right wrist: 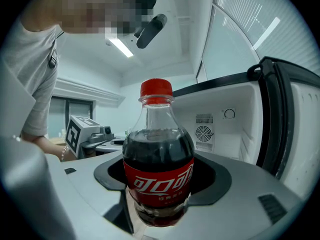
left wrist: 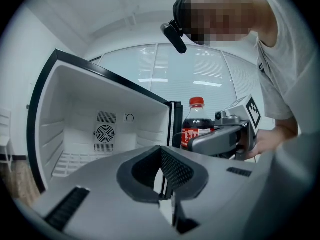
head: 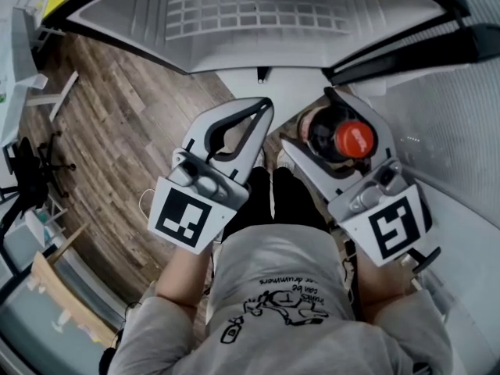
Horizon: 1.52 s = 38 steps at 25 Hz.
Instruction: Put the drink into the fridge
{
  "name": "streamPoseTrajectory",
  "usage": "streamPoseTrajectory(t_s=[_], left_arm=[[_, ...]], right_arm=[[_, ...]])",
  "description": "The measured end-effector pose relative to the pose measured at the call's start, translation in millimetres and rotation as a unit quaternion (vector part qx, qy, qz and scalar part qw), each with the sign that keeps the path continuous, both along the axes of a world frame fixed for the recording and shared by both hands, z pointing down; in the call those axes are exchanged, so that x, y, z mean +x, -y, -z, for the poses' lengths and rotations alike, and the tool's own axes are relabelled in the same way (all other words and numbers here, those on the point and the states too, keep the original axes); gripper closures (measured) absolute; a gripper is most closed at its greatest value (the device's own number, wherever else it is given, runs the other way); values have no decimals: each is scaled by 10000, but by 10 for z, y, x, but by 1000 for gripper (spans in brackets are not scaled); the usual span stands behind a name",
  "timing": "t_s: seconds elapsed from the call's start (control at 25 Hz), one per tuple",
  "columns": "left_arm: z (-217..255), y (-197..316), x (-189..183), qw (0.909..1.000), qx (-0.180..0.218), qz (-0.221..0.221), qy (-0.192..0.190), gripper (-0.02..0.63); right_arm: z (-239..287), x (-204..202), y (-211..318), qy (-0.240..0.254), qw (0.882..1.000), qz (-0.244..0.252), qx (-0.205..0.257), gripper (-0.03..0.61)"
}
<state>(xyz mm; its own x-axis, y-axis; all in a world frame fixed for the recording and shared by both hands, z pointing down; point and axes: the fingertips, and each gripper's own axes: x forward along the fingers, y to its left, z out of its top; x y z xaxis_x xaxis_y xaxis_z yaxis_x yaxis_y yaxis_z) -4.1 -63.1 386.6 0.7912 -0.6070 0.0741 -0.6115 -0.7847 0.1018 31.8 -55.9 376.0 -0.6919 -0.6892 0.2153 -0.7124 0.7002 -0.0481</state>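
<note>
Two tools are shown in the head view: the right tool (head: 312, 123), at 2 o'clock, is clenched on the drink bottle (head: 355, 141) before the open fridge (head: 258, 22) at 12. Left gripper view: the left tool (left wrist: 168, 196) is closed, empty. Right gripper view: the bottle is held upright, probably for shelving.

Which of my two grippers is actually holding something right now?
The right gripper: its jaws clamp the red-capped cola bottle. The left gripper has its jaws shut together with nothing between them.
</note>
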Motion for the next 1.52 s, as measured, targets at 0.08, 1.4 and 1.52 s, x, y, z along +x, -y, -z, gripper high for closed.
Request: streamPoseTrajectory(t_s=[0.08, 1.4, 1.52], left_arm=[[-49, 52, 18, 10000, 5, -27, 25, 612], [-425, 1377, 212, 9977, 432, 132, 515, 612], [-464, 1421, 242, 9967, 515, 147, 604, 612]], right_arm=[[-33, 4, 66, -2, 10000, -7, 18, 253], [-387, 186, 1515, 143, 9979, -524, 354, 255], [-426, 210, 1554, 132, 9977, -540, 399, 255]])
